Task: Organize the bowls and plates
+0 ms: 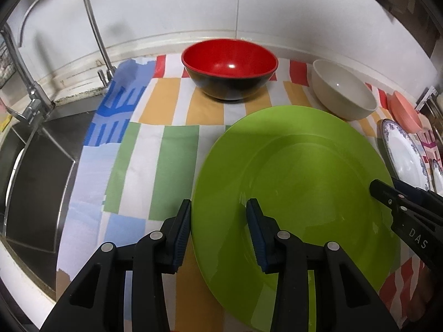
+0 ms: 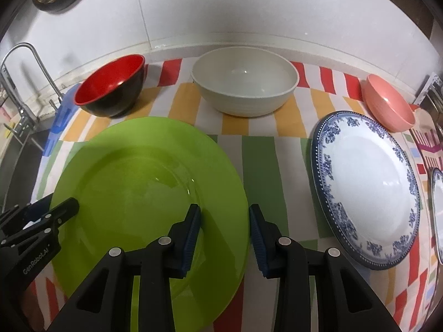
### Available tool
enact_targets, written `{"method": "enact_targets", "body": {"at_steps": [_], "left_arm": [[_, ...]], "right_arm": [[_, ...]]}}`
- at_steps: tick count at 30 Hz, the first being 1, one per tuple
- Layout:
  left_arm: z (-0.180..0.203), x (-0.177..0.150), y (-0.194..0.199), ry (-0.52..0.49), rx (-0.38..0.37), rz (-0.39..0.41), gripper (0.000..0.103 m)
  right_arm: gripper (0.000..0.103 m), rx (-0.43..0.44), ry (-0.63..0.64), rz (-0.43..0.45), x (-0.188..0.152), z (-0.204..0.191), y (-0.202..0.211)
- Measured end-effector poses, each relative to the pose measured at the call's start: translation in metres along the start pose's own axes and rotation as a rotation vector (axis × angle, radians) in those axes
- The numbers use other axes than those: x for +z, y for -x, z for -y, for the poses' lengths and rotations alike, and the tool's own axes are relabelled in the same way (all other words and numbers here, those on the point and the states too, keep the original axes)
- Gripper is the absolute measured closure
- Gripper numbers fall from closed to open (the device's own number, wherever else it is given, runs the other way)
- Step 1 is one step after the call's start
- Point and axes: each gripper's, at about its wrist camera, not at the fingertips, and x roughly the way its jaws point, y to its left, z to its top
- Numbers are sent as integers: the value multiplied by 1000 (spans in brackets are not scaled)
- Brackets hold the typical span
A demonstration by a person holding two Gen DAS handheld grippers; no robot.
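Observation:
A large green plate (image 1: 299, 182) lies over the striped cloth (image 1: 155, 160) and reaches close under both cameras. My left gripper (image 1: 218, 207) is shut on its left rim, one pad against the outer edge and the other on the top face. My right gripper (image 2: 224, 213) is shut on the green plate's (image 2: 144, 182) right rim in the same way. Each view shows the other gripper's finger lying on the plate's opposite side. Behind stand a red-and-black bowl (image 1: 229, 63), a white bowl (image 2: 243, 80) and a pink bowl (image 2: 387, 105). A blue-patterned white plate (image 2: 368, 188) lies to the right.
A steel sink (image 1: 36, 179) with a tall faucet (image 1: 91, 27) borders the cloth on the left. A second blue-patterned plate (image 2: 438, 207) shows at the far right edge. The tiled wall runs close behind the bowls. A rack (image 2: 432, 88) stands at the right.

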Motion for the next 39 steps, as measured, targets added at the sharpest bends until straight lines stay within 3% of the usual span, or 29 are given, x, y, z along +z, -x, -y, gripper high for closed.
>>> {"method": "enact_targets", "body": {"at_steps": [16,39], "left_arm": [[-1,-41,46,1,-1,38,64],[-2,-97,47,7,19,-56,65]], "right_arm": [[66,-14,-2,47,-30,-8,52],[66,11,-4,-58,-95,-11,51]]}}
